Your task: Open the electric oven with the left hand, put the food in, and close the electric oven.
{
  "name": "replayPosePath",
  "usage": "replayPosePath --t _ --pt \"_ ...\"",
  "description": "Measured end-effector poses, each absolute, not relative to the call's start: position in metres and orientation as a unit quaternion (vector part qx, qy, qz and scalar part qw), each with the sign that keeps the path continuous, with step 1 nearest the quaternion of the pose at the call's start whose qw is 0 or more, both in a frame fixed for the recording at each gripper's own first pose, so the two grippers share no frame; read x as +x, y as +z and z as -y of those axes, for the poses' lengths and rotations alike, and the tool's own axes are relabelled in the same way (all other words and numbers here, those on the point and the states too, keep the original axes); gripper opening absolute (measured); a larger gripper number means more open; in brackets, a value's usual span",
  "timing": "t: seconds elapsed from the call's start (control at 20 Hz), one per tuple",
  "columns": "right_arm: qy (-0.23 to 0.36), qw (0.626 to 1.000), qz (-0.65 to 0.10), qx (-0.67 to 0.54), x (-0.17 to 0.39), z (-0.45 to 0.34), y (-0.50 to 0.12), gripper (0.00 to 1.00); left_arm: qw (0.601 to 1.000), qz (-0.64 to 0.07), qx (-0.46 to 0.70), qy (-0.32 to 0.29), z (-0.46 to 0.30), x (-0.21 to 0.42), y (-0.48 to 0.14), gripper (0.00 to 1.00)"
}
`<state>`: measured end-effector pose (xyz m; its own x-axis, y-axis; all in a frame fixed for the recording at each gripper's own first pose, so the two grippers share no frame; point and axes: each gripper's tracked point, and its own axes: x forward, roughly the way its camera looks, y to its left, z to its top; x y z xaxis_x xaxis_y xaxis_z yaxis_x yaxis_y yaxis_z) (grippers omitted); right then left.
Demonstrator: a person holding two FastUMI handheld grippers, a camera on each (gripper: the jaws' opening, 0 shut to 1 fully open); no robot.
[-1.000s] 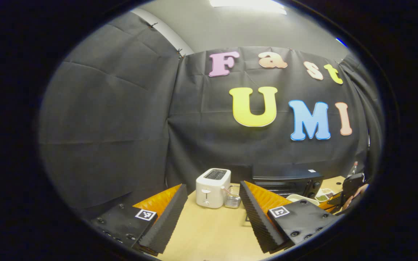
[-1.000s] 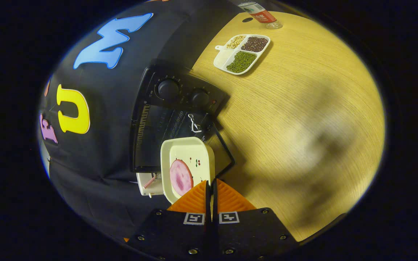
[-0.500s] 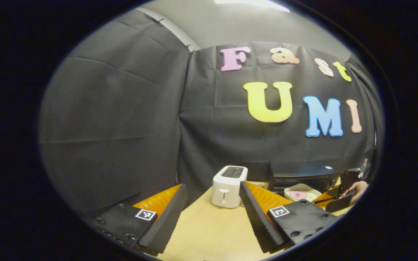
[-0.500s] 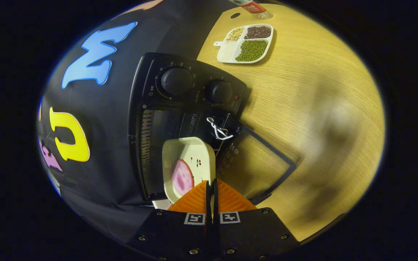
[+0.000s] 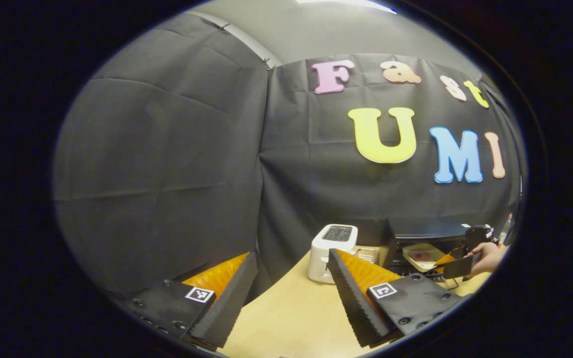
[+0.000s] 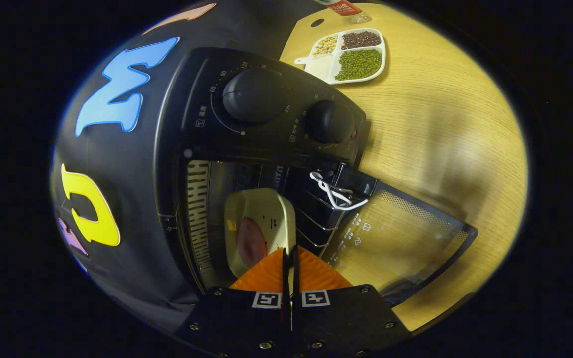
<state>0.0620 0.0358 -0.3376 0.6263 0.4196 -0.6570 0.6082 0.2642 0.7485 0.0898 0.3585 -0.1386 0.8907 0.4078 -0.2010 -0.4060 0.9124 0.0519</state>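
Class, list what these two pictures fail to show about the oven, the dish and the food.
- Dish, right gripper view: near rim hidden behind the right hand-held gripper.
- Food: shadowed inside the oven, kind unclear.
- Whether the dish rests on the rack: cannot tell.
- Left gripper view: oven small, at the edge; its door hidden behind a hand.

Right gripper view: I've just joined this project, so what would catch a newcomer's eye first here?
The black electric oven with its glass door dropped open onto the wooden table. The right hand-held gripper, shut on a cream dish holding a pink slice, reaches into the cavity. Behind, a divided tray of beans.
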Motion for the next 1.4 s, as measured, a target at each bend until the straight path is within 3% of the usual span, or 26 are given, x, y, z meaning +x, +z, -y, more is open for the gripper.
replayPosePath --t 0.3,0.35,0.4,0.5,0.6,0.75,0.8,0.85,1.05,1.4 --pt "-0.050 0.677 -0.409 0.609 0.070 -0.034 -0.332 0.11 0.974 -0.110 0.005 0.196 -0.344 0.096 -0.141 1.00" --pt "-0.035 0.680 -0.405 0.610 0.069 -0.035 -0.326 0.25 0.976 -0.112 0.004 0.189 -0.337 0.099 -0.143 1.00" --pt "-0.022 0.683 -0.403 0.608 0.068 -0.035 -0.322 0.29 0.977 -0.112 0.003 0.183 -0.331 0.102 -0.143 1.00" --pt "0.004 0.692 -0.401 0.600 0.063 -0.034 -0.313 0.49 0.979 -0.110 0.002 0.170 -0.317 0.108 -0.141 1.00" --pt "0.030 0.710 -0.403 0.577 0.053 -0.029 -0.302 0.98 0.982 -0.110 0.000 0.155 -0.301 0.112 -0.142 0.97" --pt "0.077 0.755 -0.385 0.525 0.039 -0.014 -0.280 0.98 0.985 -0.114 -0.003 0.128 -0.274 0.121 -0.148 0.97" --pt "0.091 0.768 -0.380 0.507 0.034 -0.007 -0.273 0.98 0.986 -0.117 -0.005 0.117 -0.265 0.124 -0.150 0.90" --pt "0.106 0.779 -0.374 0.491 0.027 -0.002 -0.267 0.98 0.987 -0.120 -0.007 0.107 -0.256 0.125 -0.152 1.00" --pt "0.149 0.828 -0.350 0.412 0.001 0.033 -0.245 0.98 0.989 -0.138 -0.016 0.055 -0.211 0.137 -0.172 1.00" --pt "0.153 0.904 -0.269 0.296 -0.025 0.112 -0.210 0.98 0.980 -0.193 -0.018 -0.035 -0.139 0.155 -0.229 1.00"
